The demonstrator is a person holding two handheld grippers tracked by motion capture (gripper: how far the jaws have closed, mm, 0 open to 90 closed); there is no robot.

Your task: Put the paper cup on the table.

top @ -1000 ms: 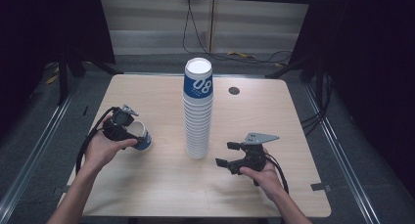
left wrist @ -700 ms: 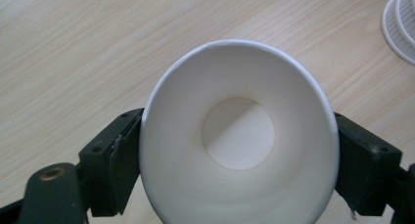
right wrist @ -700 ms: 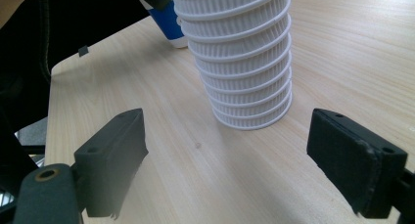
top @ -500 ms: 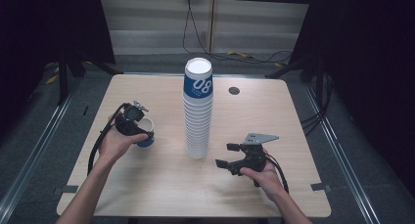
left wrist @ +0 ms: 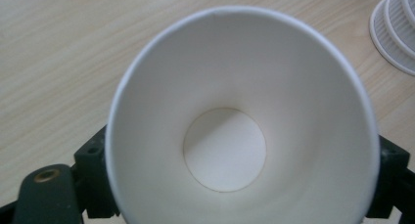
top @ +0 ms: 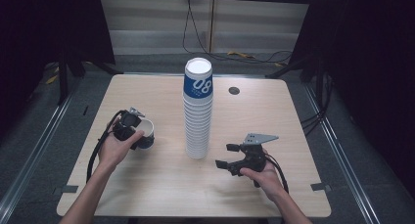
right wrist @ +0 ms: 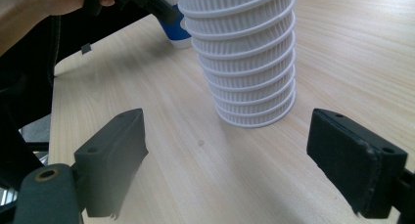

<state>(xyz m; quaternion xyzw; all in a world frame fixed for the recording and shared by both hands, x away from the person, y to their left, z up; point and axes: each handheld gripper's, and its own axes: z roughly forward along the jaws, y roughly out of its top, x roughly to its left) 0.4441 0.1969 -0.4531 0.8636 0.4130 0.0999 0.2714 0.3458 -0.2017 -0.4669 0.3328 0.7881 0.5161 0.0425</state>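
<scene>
At the near edge of the pale wooden table, two forearms come in from below, each hand holding a black two-jaw gripper. On the near right, the right gripper rests low over the tabletop with its jaws spread wide and nothing between them; it points toward the foot of the cup stack. In the right gripper view, both black jaws stand well apart with bare wood between them.

A little farther back on the left, the left gripper has its jaws pressed against the sides of a single white paper cup with a blue outer band. The cup sits near the table's left side, mouth tilted up. In the left gripper view its white inside and round bottom face the camera.

At the table's middle stands a tall upright stack of white ribbed paper cups, topped by a blue-banded cup. Beyond it lies a small round dark grommet.
</scene>
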